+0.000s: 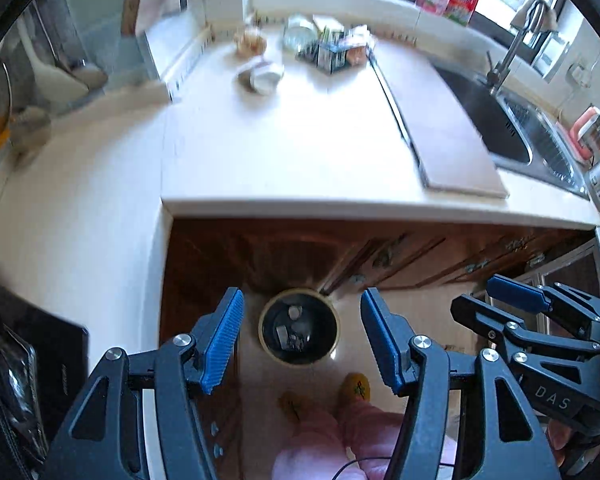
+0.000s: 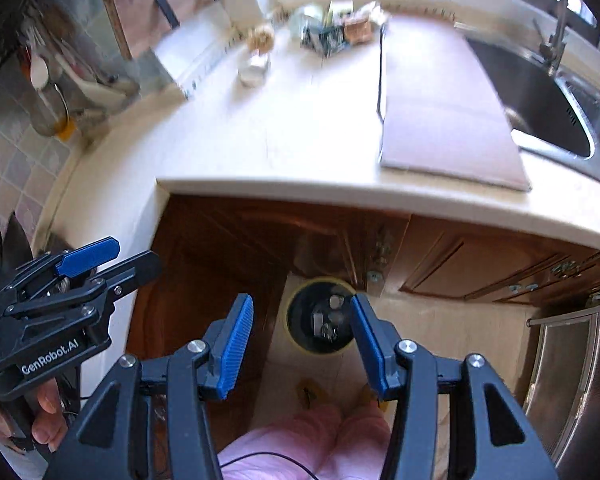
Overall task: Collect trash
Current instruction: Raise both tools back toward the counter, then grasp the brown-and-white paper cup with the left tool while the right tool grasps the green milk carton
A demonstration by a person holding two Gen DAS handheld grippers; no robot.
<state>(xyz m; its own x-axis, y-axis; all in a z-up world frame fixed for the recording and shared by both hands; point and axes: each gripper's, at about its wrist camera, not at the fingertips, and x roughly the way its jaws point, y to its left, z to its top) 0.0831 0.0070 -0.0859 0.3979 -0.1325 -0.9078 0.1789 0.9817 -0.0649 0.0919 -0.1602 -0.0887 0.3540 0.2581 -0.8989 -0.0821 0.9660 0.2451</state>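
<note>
While both grippers' fingers (image 1: 224, 340) gape empty, trash bin (image 1: 299, 327) far below, between them.

my left gripper (image 1: 302, 344) fills the lower middle of its own view, pointing steeply down, blue pads apart with nothing between them. my right gripper (image 2: 302, 344) does the same in its view, jaws parted and empty, a little narrower. each shows at the lower edge of the other's frame, jaws apart there too. fingers (image 2: 46, 416) of my left hand wrap its handle at lower left. my pink-clad legs (image 2: 308, 440) stand at bottom centre.
</note>
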